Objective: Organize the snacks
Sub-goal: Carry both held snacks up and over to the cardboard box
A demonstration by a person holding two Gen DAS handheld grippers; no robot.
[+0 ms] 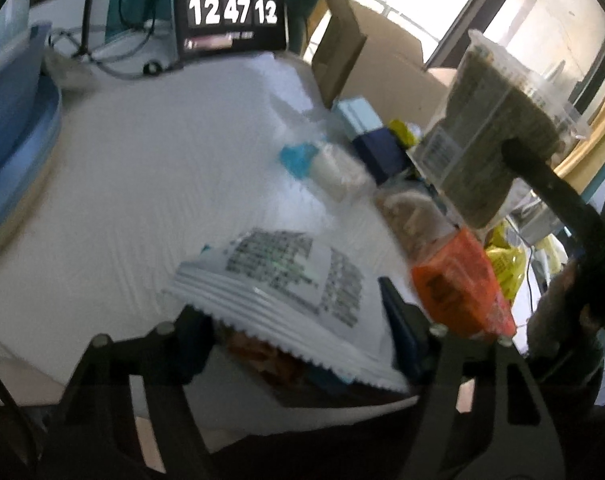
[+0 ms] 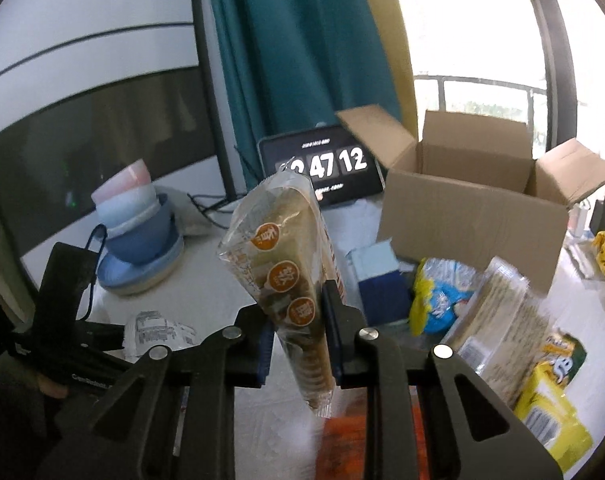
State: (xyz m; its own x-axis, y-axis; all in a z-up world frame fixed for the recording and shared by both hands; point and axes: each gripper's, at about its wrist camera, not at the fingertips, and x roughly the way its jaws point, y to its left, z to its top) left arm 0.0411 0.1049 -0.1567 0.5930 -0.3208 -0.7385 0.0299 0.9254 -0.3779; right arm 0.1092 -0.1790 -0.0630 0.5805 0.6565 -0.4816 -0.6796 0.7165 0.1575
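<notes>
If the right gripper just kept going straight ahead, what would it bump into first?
Probably the clock screen at the back of the table, which sits dead ahead beyond the cookie packet that the right gripper holds. Depth is hard to judge.

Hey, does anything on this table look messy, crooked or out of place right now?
Yes. The snacks lie in a loose jumble beside the open cardboard box rather than inside it: a blue and yellow bag and a yellow packet overlap. The right claw grips a clear sleeve of biscuits, tilted.
</notes>
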